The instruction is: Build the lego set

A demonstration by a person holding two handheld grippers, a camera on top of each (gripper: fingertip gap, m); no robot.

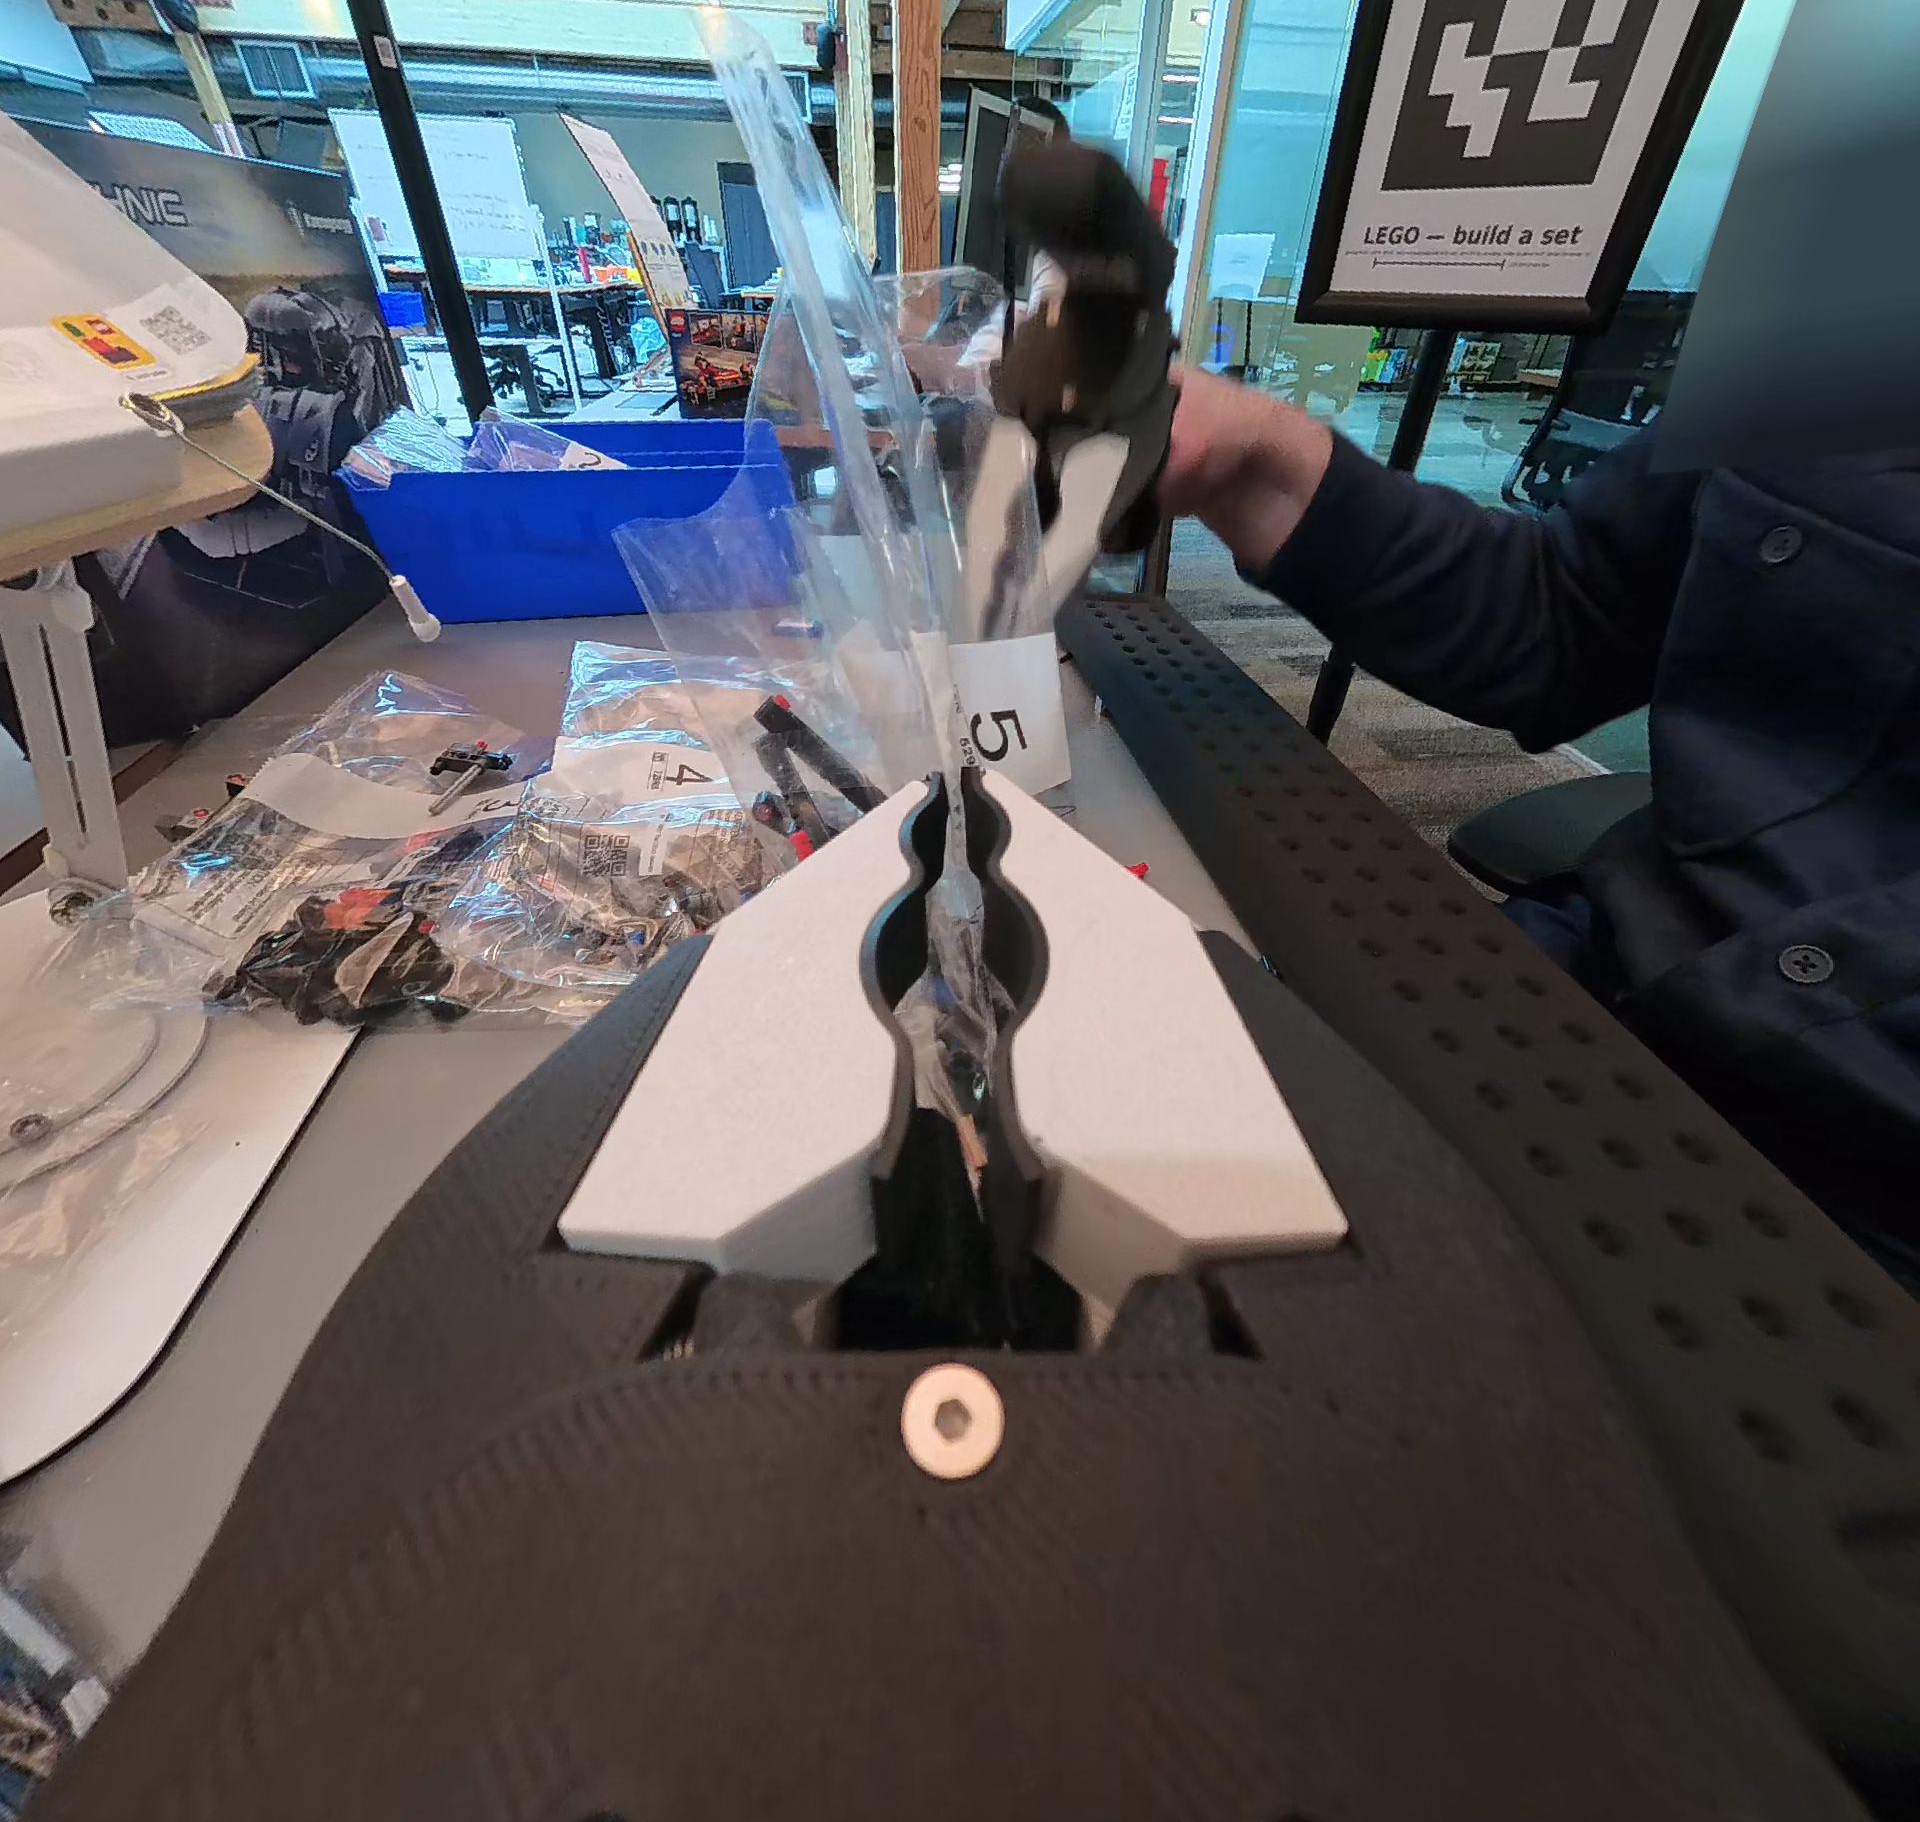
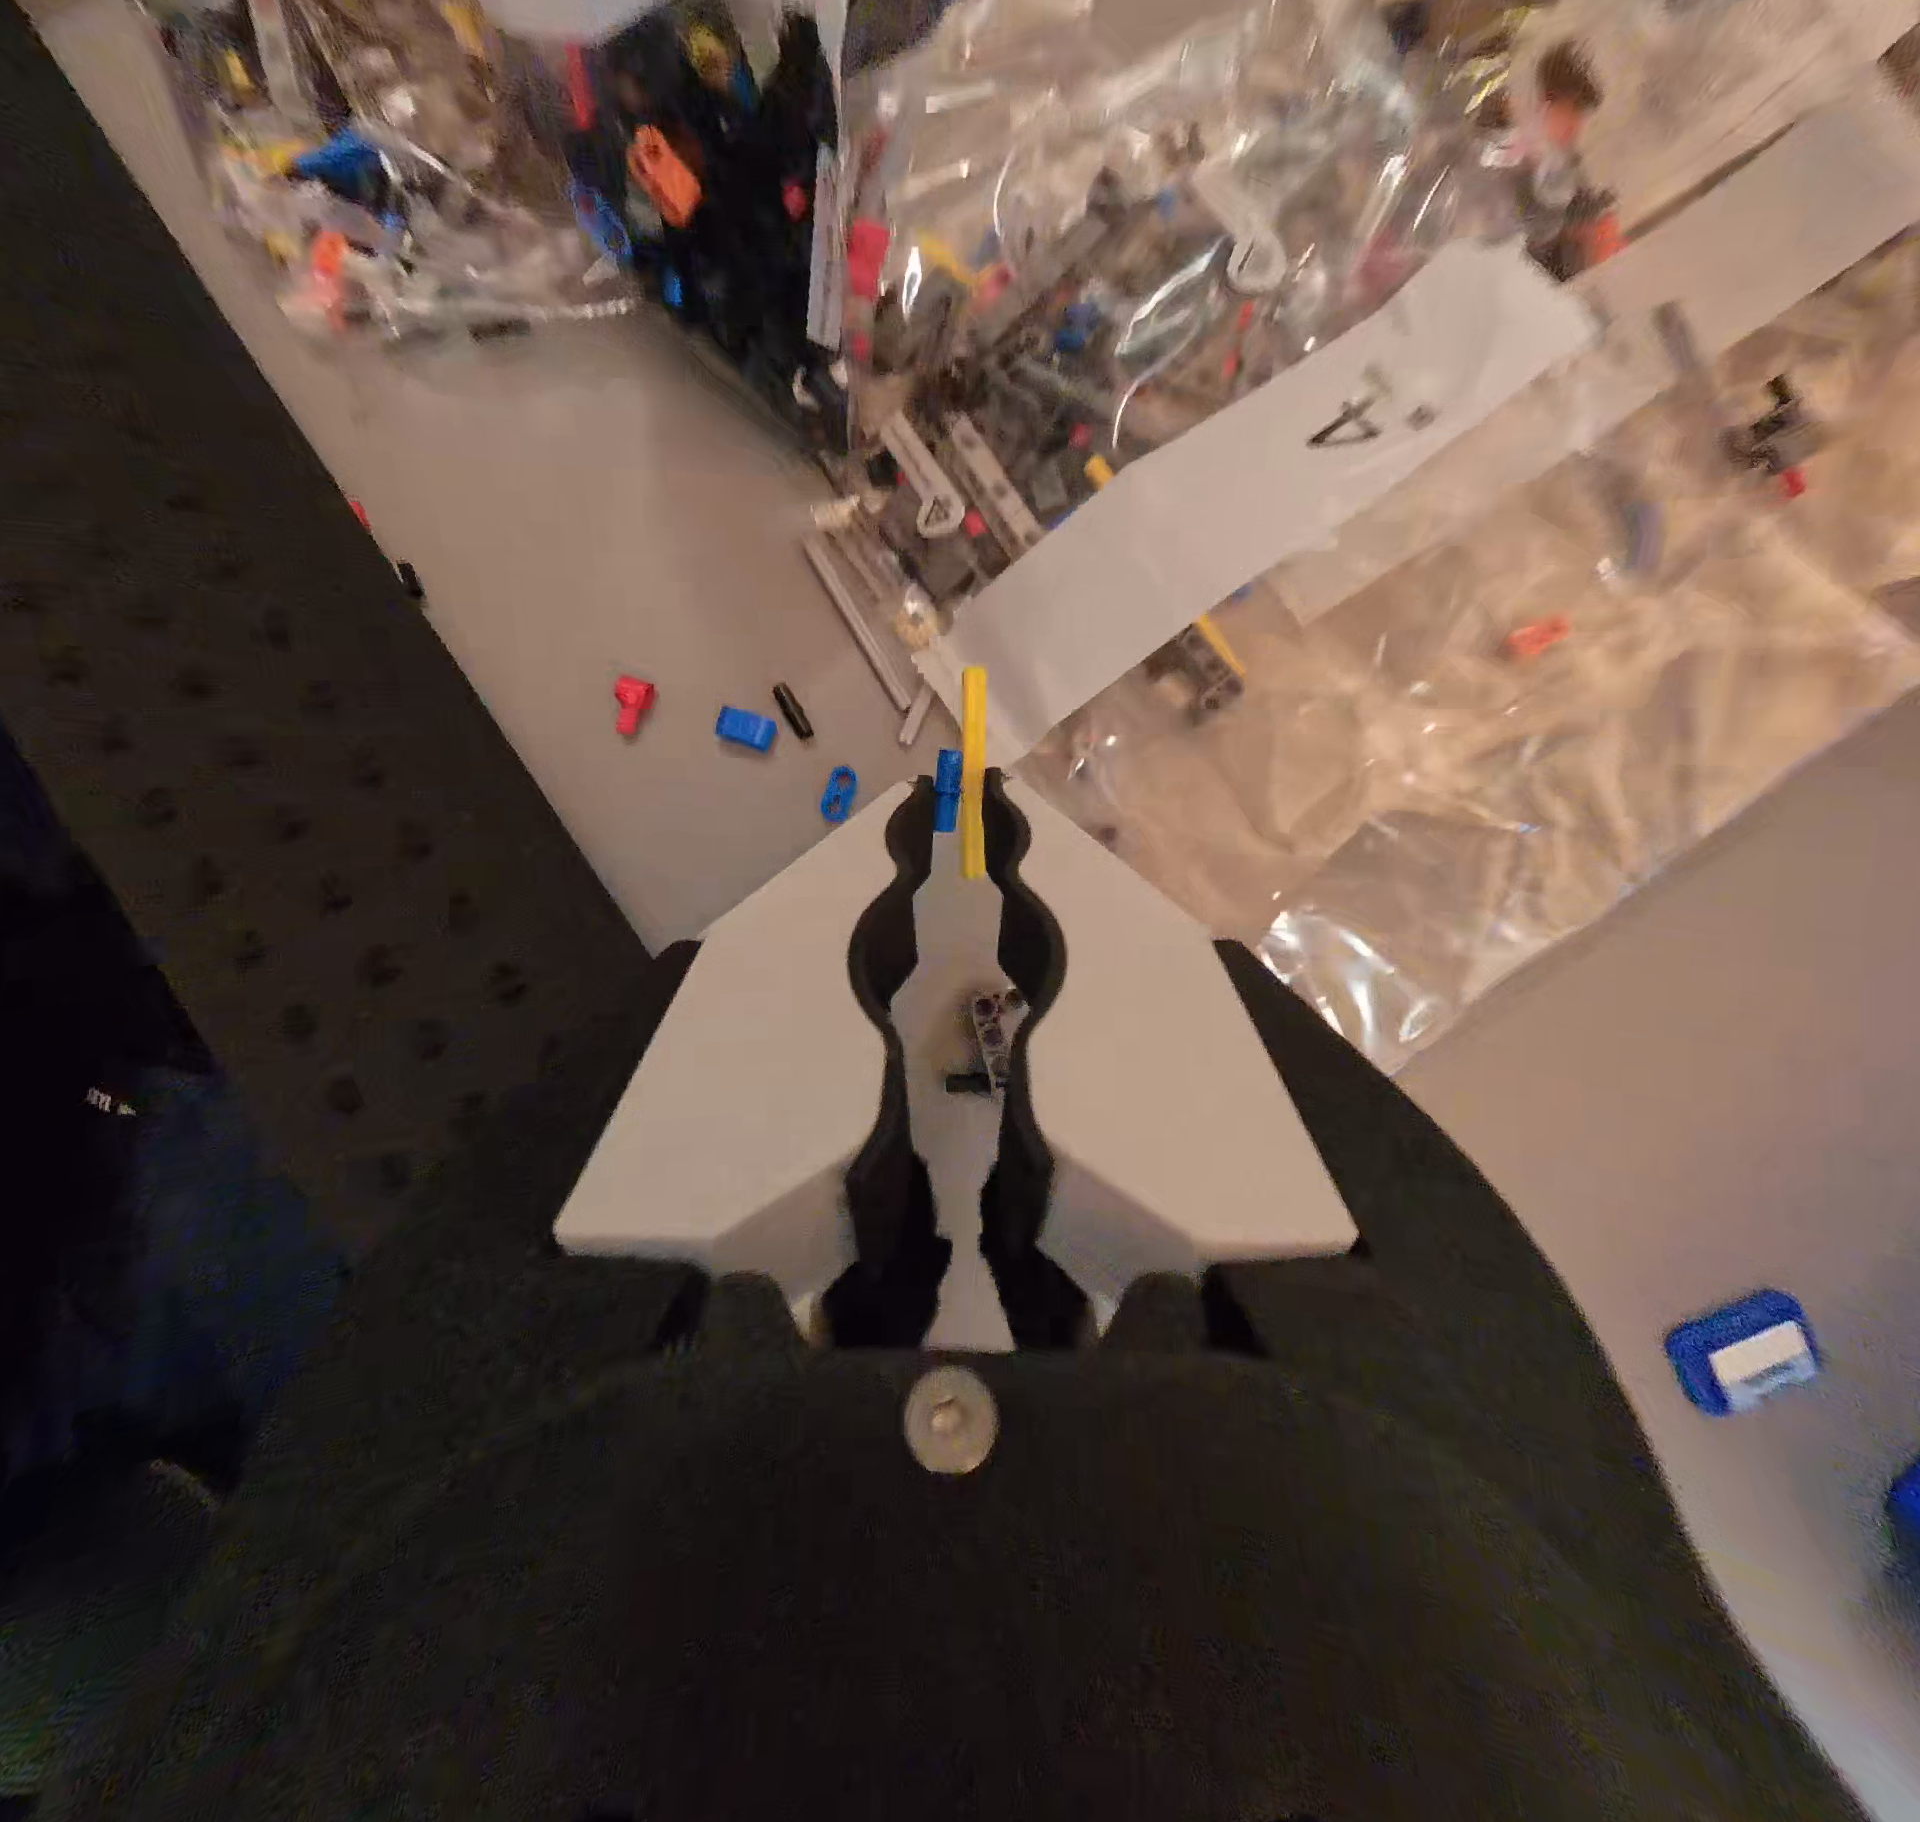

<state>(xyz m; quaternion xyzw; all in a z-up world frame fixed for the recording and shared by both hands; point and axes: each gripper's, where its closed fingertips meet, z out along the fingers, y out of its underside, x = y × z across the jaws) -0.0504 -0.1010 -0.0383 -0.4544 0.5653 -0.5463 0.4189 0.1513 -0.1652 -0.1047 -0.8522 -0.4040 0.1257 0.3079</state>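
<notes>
clear crinkled plastic bag with a white numbered label (image 1: 894, 567) stands upright above the table, its lower edge pinched flat, top mouth gaping open, small dark pieces gathered at the bottom; thin yellow lego axle (image 2: 974, 770) upright with a small blue lego pin (image 2: 947, 788) touching its left side; more clear plastic bags of mixed lego parts (image 2: 1049, 318) lie flat and overlapping on the grey table; loose on the table near each other: small red lego connector (image 2: 631, 704), blue lego block (image 2: 746, 729), short black pin (image 2: 793, 709), blue two-hole link (image 2: 837, 793)
</notes>
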